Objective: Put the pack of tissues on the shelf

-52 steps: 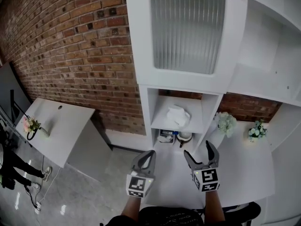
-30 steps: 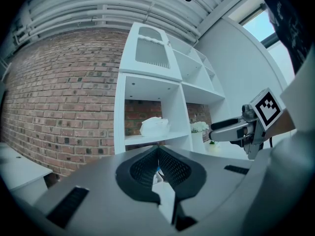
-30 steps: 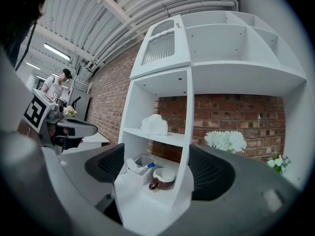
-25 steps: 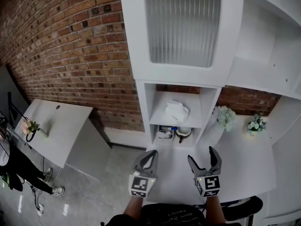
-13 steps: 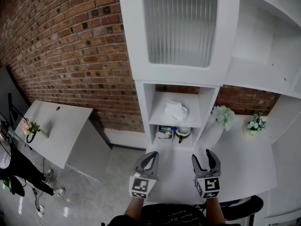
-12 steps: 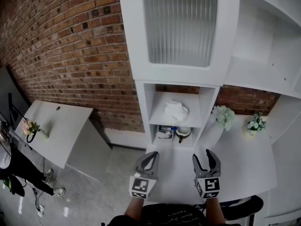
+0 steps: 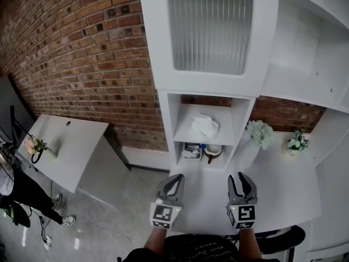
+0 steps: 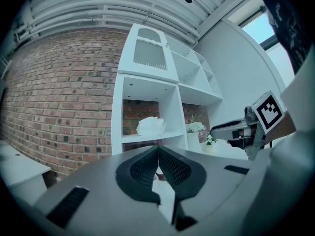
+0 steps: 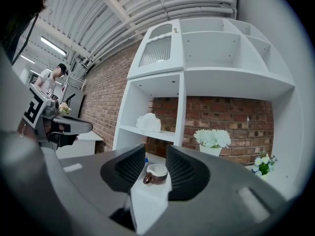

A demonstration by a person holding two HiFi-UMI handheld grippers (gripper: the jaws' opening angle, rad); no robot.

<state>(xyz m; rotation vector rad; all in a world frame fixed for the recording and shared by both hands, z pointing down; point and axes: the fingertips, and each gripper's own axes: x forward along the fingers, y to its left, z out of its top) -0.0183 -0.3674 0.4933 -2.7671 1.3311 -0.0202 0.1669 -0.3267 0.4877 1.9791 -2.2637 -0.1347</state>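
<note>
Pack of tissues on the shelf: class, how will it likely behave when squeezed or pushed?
The pack of tissues looks rumpled and lumpy, so it would probably squash rather than stay stiff. Likely light for its bulk. Sitting broad and low on the shelf, it should slide, not roll.

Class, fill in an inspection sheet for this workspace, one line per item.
Surface: white desk top under both grippers.
Job's things: white crumpled pack of tissues lies on the white middle shelf.
Clutter: brown-and-white cup below that shelf; white flower bunch; smaller flower bunch.
Grippers: left gripper shut, empty; right gripper open, jaws just been closing, nothing between.
Cables: nothing seen on the desk.
Surroundings: red brick wall; person far left.
</note>
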